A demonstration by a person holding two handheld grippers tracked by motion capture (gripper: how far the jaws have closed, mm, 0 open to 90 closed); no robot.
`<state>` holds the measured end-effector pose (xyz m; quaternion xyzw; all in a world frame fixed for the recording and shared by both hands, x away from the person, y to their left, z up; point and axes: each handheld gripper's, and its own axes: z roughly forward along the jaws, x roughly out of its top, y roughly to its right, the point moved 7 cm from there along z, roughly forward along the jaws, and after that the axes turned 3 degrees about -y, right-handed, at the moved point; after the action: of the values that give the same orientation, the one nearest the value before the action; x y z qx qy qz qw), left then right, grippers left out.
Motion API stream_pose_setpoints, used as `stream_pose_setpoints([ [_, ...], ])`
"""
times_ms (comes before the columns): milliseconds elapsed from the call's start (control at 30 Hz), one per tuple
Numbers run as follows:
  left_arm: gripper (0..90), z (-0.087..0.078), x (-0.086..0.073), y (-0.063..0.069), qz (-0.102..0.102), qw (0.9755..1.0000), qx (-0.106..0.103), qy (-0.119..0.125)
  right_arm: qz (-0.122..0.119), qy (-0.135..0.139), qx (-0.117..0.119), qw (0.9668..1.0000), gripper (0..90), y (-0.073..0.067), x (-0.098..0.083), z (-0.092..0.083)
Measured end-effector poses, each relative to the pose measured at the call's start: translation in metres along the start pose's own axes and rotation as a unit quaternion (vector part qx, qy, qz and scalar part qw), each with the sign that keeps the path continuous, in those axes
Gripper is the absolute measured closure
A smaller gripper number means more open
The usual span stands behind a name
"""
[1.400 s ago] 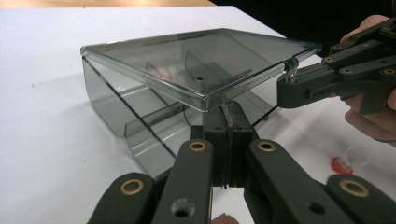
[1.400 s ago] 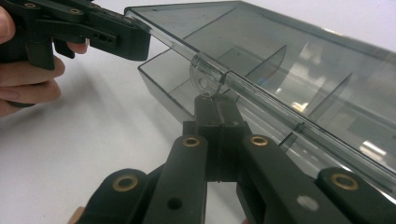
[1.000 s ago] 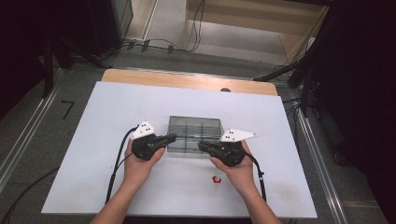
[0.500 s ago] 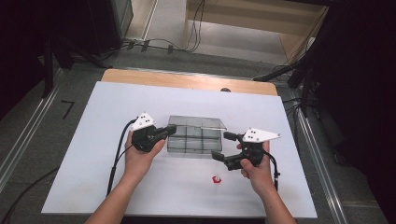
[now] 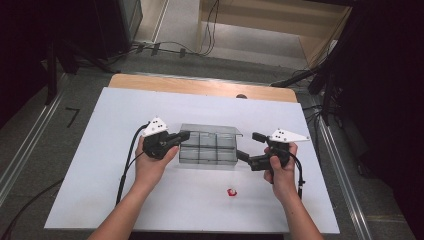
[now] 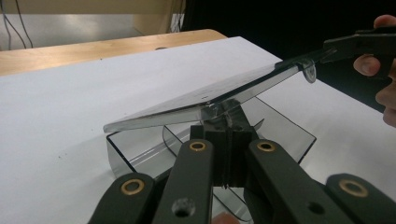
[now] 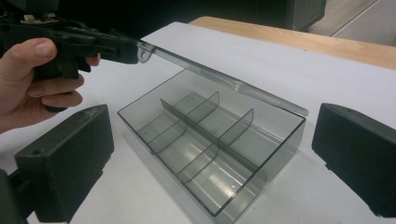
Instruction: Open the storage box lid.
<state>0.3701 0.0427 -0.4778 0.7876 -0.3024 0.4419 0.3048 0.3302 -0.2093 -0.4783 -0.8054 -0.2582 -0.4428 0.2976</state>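
At the table's centre sits a clear compartment box (image 5: 207, 150) with its hinged lid (image 6: 205, 100) tilted up, pinched at 9 o'clock by the left gripper (image 5: 184, 135), whose jaws are clamped on it, while the right gripper (image 5: 250, 146) at 3 o'clock, jaws just spread wide, holds nothing.

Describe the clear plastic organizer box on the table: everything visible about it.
The organizer box is smoky transparent plastic, rectangular, sitting flat on the white table. One long divider and curved cross dividers split it into six compartments, all empty. Its hinged lid is lifted at a slant, half open. The left tongs are shut on the lid's edge by a small tab, holding it up. The right tongs stand open just off the box's right end, touching nothing.
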Motion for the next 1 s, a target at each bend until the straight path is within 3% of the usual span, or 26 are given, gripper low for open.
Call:
stream_pose_setpoints([
  [167,89.6,0.0,0.005,-0.003,0.002,1.0,0.004,0.006,-0.002,0.005,0.0,1.0,0.0,0.007,0.002,0.005],
  [467,89.6,0.0,0.016,-0.008,0.001,0.9998,0.012,0.018,0.009,0.011,-0.035,0.9993,8.1,0.023,0.01,0.018],
  [767,89.5,-0.001,0.025,-0.012,0.006,0.9995,0.016,0.027,0.001,0.002,-0.099,0.9951,20.9,0.03,0.025,0.034],
  [1000,89.4,-0.003,0.031,-0.017,0.007,0.9993,0.019,0.032,0.001,0.016,-0.09,0.9958,32.5,0.032,0.04,0.039],
])
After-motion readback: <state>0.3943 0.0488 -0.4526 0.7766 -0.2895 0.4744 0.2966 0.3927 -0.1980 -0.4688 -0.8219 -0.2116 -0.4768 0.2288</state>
